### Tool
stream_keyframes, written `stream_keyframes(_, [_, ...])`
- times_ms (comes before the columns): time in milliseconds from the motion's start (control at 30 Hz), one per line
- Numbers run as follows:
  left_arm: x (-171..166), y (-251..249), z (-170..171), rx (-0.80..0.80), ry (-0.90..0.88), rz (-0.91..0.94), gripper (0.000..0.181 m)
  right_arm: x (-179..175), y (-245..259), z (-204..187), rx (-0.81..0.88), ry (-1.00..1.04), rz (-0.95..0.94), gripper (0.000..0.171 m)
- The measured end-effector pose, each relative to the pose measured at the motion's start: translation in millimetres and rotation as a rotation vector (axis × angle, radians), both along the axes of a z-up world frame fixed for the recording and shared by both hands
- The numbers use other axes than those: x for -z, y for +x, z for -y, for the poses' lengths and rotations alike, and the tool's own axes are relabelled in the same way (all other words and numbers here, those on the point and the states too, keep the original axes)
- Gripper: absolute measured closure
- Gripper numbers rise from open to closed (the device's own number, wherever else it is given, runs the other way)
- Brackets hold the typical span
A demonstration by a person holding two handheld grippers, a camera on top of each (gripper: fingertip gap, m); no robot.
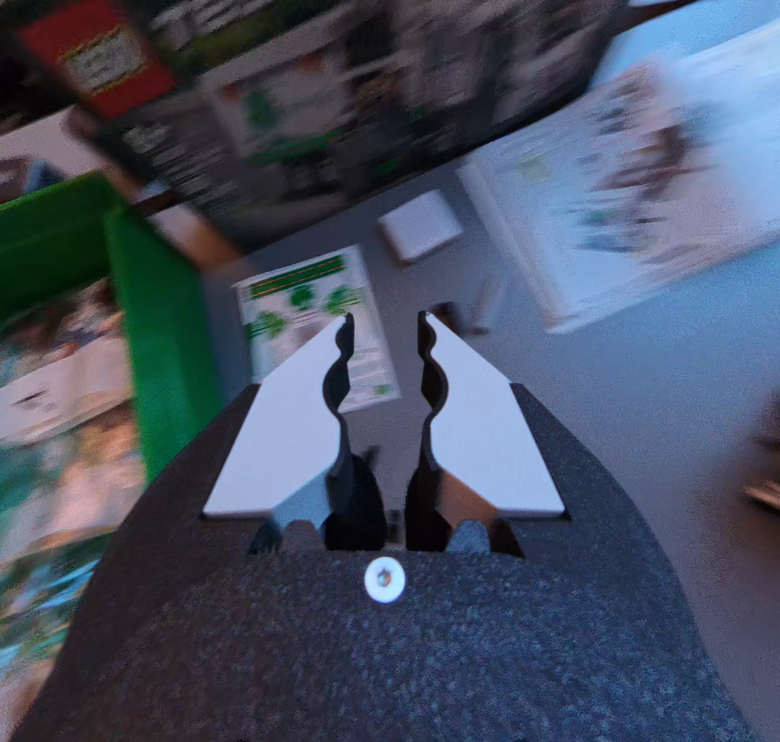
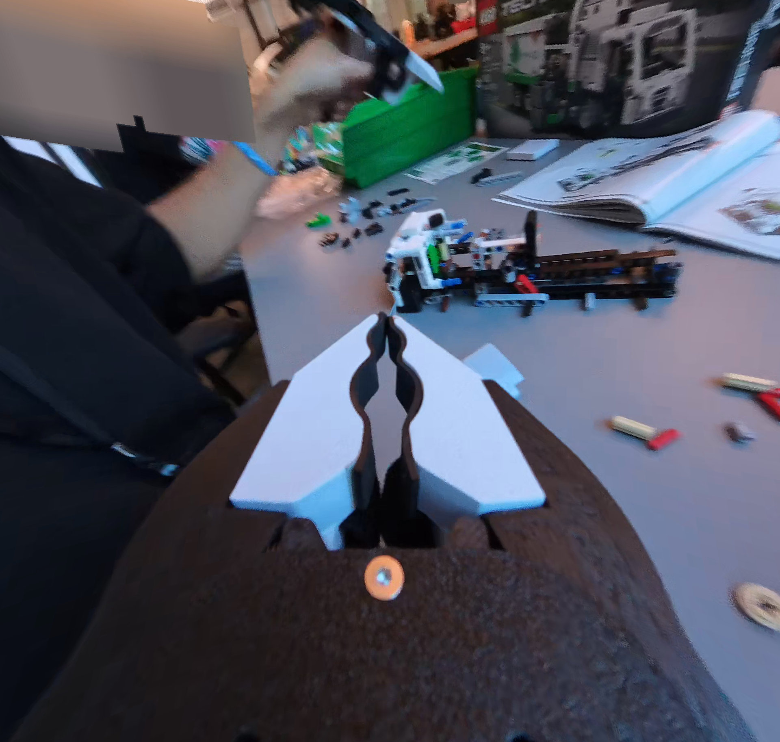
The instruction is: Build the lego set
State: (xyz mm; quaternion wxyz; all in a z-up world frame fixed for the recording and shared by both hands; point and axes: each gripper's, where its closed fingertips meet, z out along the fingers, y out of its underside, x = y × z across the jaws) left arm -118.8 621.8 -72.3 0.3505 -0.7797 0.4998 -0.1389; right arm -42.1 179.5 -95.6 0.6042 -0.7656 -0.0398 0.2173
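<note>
A part-built truck model [image 2: 506, 265], with a white cab and a long dark chassis, lies on the grey table [image 2: 591, 510]. My right gripper [image 2: 386, 318] is shut just short of the cab's front corner. A tiny pale sliver shows at its tips, too small to tell what it is. My left gripper [image 1: 384, 320] is open and empty, above a green-printed leaflet [image 1: 312, 299]. In the right wrist view a hand holds the left gripper [image 2: 418, 80] high over the green box [image 2: 405, 139]. Small loose pieces [image 2: 367, 215] lie left of the model.
The set's dark box [image 2: 612, 54] stands at the back, and the open instruction book [image 2: 675, 181] lies to the right. A small white box [image 2: 532, 149], tan and red pins [image 2: 641, 432], a tan disc [image 2: 759, 605] and a white piece [image 2: 498, 367] lie about. A black sleeve [image 2: 84, 299] fills the left. Spacing between my two grippers at the tips: around 45 cm. The white piece [image 2: 498, 367] is about 9 cm from my right fingertips and 40 cm from my left.
</note>
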Motion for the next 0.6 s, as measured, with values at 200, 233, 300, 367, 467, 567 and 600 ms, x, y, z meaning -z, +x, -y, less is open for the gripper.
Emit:
stream_keyframes(200, [-29.5,26.9,240.0,0.621,-0.243,0.335,0.154,8.8,27.9,1.0,0.226,-0.076,0.384,0.171])
stream_keyframes(233, [-22.9,26.4,275.1,0.715,-0.261,0.353,0.154,9.1,30.7,2.0,0.252,-0.066,0.460,0.171])
stream_keyframes(300, [-2.8,23.6,333.6,0.850,-0.293,0.353,0.154,9.4,32.3,2.7,0.279,-0.049,0.553,0.171])
stream_keyframes(367, [20.7,23.7,373.7,0.933,-0.274,0.330,0.154,7.9,33.7,2.8,0.304,-0.032,0.595,0.171])
stream_keyframes(467, [51.8,30.7,400.0,0.975,-0.176,0.287,0.153,5.9,39.8,4.7,0.351,-0.006,0.695,0.171])
stream_keyframes(567, [59.8,40.0,416.8,0.992,-0.168,0.301,0.154,9.4,45.6,6.6,0.382,0.003,0.815,0.171])
stream_keyframes(600, [62.0,43.3,418.8,0.997,-0.160,0.293,0.154,10.7,47.4,6.6,0.393,0.008,0.856,0.171])
